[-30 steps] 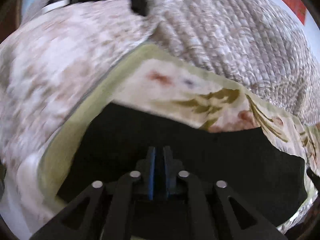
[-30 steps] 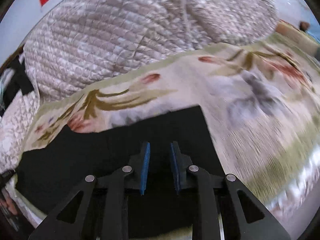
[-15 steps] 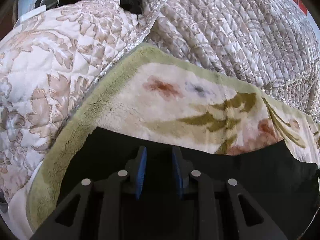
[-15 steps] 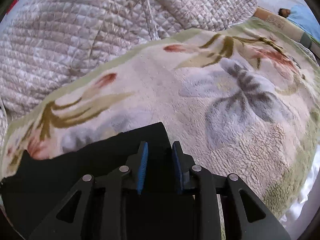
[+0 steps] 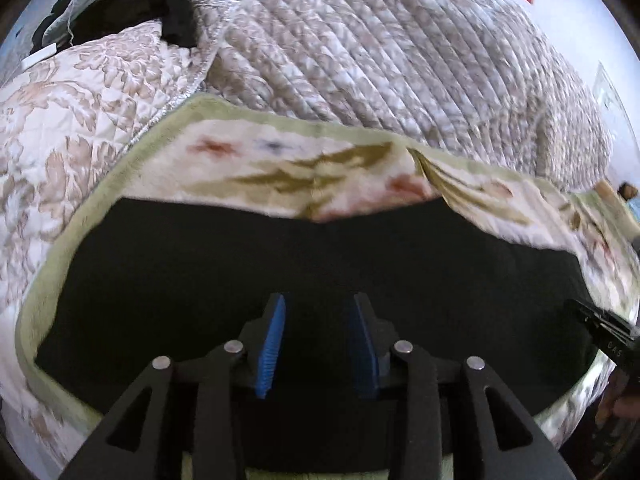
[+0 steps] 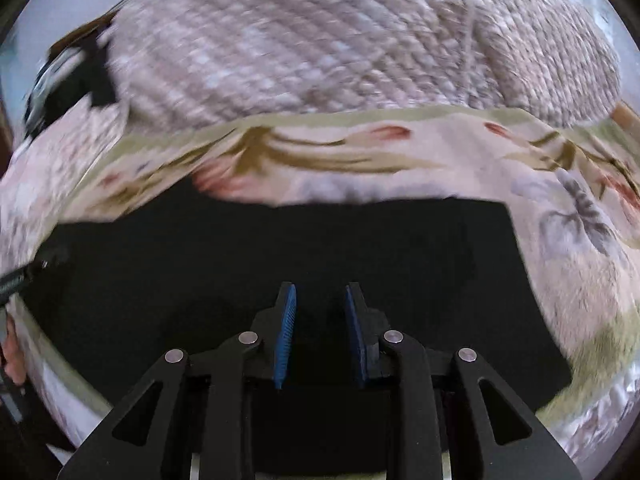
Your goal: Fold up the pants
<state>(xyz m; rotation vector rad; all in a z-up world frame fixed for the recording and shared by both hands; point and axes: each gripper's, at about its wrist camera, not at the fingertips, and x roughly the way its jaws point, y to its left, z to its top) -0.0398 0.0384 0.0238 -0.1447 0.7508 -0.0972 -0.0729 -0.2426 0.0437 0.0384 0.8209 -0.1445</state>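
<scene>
The black pants (image 5: 280,256) lie flat in a wide folded band on a floral fleece blanket (image 5: 304,168). They also show in the right wrist view (image 6: 320,248), with their squared end at the right. My left gripper (image 5: 318,308) is open and empty above the near part of the pants. My right gripper (image 6: 320,296) is open and empty above the near part of the pants too. The other gripper's tip shows at the right edge of the left wrist view (image 5: 608,328) and at the left edge of the right wrist view (image 6: 24,272).
A heaped quilted beige bedspread (image 5: 400,60) rises behind the blanket (image 6: 400,152). A floral quilt (image 5: 60,120) lies to the left. Dark clothing (image 5: 176,12) sits at the far left corner. The bed's edge runs close below the pants.
The left gripper was shut on the pants a second ago and has opened wide. The right gripper has opened wider. Both have drawn back, so more of the pants shows.
</scene>
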